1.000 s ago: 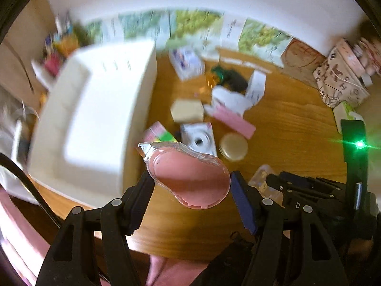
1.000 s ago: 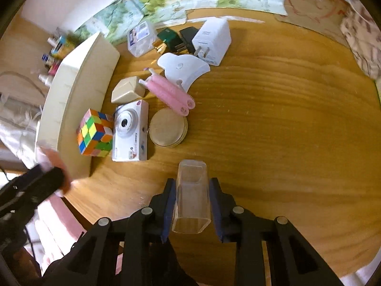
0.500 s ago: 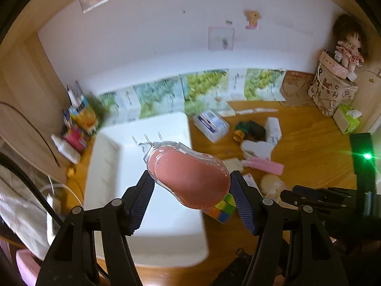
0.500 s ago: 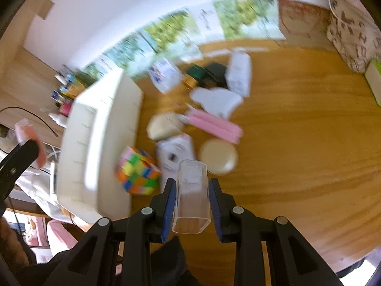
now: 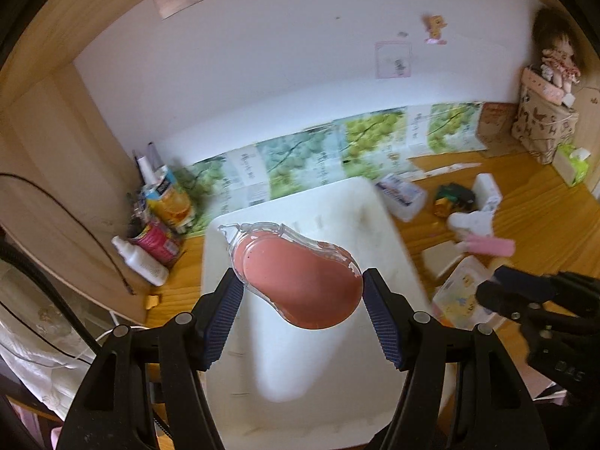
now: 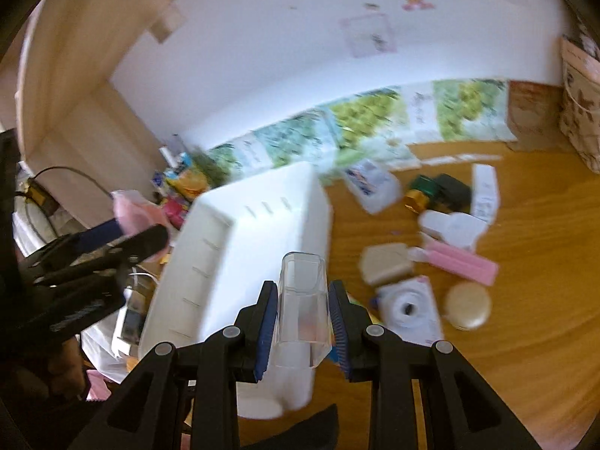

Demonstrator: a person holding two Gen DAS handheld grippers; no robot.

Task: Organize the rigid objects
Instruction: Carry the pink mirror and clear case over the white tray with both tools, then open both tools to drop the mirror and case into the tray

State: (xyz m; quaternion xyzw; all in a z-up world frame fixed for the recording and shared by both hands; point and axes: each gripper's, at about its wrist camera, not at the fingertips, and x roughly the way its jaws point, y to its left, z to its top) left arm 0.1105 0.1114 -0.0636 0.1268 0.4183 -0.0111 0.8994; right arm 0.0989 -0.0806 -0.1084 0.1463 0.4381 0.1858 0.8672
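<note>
The left gripper [image 5: 302,296] clamps a glossy pink pear-shaped case [image 5: 296,281]; the right gripper [image 6: 303,332] pinches 1 clear, seemingly plastic, box [image 6: 302,309] above the smooth white bin [image 6: 240,232].

Colours on the wooden counter [image 6: 525,262]

A pink clear-shelled case [image 5: 296,281] over a white bin [image 5: 318,356]; a clear box [image 6: 302,311], a pink bar [image 6: 463,262], a white camera [image 6: 410,307].

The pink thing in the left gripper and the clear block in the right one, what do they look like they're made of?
Pink case: probably rigid plastic, a glossy clear shell over a matte salmon-pink inside; its transparent rim catches the light. Clear block: likely acrylic or hard plastic, fully see-through with glinting edges, though glass cannot be ruled out. The bin beneath looks like opaque white moulded plastic.
</note>
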